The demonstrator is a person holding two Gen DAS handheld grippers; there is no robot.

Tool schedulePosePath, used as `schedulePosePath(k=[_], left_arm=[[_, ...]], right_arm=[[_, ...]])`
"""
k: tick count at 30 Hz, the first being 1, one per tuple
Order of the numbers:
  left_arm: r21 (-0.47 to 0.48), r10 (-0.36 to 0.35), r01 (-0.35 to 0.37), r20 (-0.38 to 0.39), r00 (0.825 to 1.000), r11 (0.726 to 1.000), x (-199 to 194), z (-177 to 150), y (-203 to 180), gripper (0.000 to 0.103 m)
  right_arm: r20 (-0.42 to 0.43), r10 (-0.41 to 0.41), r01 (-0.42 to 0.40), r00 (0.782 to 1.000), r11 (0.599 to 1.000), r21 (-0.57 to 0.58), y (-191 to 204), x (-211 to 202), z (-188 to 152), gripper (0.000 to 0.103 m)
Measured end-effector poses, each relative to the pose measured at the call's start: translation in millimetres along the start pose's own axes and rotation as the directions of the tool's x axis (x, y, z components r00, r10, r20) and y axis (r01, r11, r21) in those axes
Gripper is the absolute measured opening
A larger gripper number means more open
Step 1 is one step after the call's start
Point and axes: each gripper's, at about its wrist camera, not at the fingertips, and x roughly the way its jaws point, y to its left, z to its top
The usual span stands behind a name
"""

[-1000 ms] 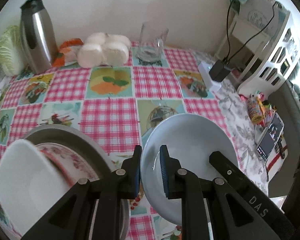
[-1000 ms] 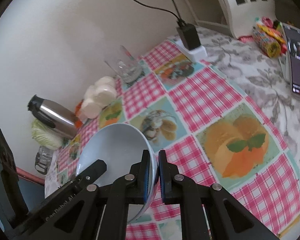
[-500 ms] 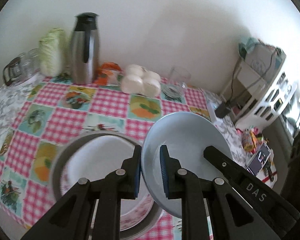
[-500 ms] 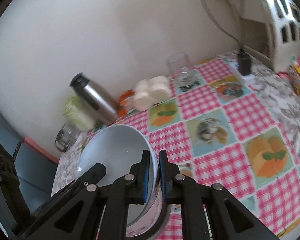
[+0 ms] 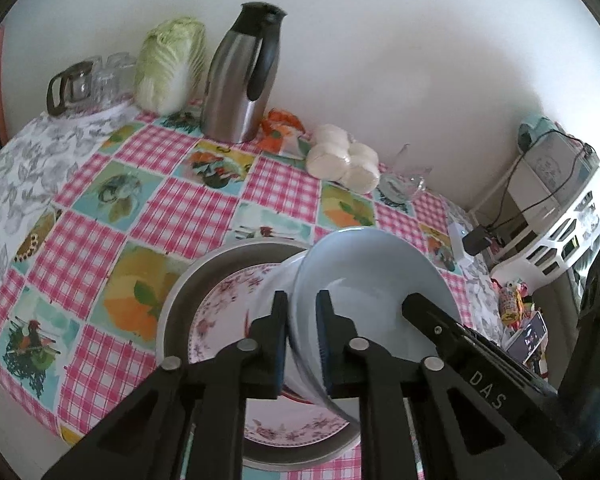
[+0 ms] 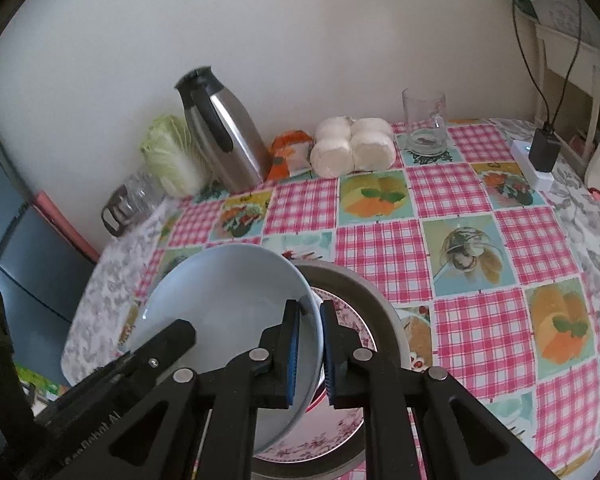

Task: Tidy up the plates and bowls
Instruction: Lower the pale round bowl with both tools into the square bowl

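- The bowl [image 5: 372,280] looks hard and smooth. It may be a bit heavy and slippery, and it would break if it fell.
- The thin rim is the best place to hold it, one side for each hand.
- The left gripper [image 5: 302,332] is clenched tight on the rim on one side.
- The right gripper [image 6: 310,344] pinches the rim on the other side.
- The bowl hangs tilted just over the flower plate [image 5: 227,312].
- That plate lies in a gray plate [image 6: 364,284] on the table [image 6: 380,248].

Left wrist view close above pale bowl [image 5: 364,280], angled down, right wrist view likewise, perhaps nearer, sharing thermos [image 6: 223,140]
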Motion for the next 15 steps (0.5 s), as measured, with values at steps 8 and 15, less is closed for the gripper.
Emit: schedulePosePath(k=[8,15], left_arm=[[-0.014,0.011,-0.011,-0.028,1.000,1.000,17,-2,7,0.011],[-0.007,0.024,-0.024,-0.012,1.000,1.000,18,0,8,0.011]], right_arm=[[-0.022,-0.037,0.037,0.999,0.999,-0.021,1,16,-3,0.013],[0.003,-0.055,0.055,0.999,0.998,-0.039,2,14,-3,0.013]])
